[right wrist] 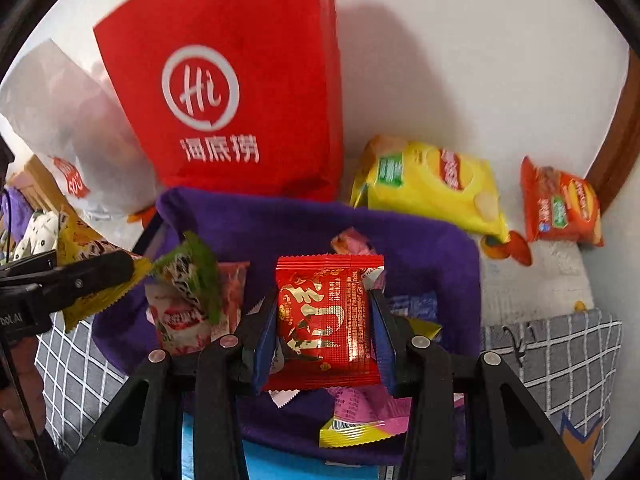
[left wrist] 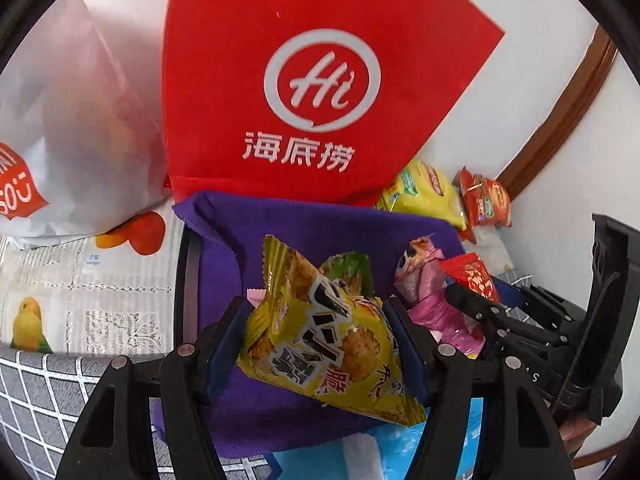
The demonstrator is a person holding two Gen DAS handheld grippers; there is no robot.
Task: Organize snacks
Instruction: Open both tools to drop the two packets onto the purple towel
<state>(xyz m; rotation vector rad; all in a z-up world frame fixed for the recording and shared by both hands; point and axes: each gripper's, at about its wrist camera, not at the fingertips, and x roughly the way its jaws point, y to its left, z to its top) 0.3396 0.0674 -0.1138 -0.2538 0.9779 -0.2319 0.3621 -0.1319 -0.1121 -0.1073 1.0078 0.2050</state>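
Observation:
My left gripper (left wrist: 316, 344) is shut on a yellow snack packet (left wrist: 324, 340) above the purple fabric basket (left wrist: 224, 248). My right gripper (right wrist: 324, 328) is shut on a red snack packet (right wrist: 326, 320) over the same basket (right wrist: 432, 248). The right gripper also shows in the left wrist view (left wrist: 480, 300), with the red packet (left wrist: 474, 276). The left gripper shows at the left of the right wrist view (right wrist: 100, 276), with the yellow packet (right wrist: 96, 280). Green (right wrist: 192, 276), pink (right wrist: 360, 404) and white (right wrist: 180, 320) packets lie in the basket.
A red Haidilao bag (left wrist: 312, 80) stands behind the basket against the wall, with a white bag (left wrist: 68, 120) to its left. A yellow chip bag (right wrist: 432, 184) and an orange chip bag (right wrist: 560, 204) lie at the back right. A grey checked cloth (right wrist: 560, 344) covers the surface.

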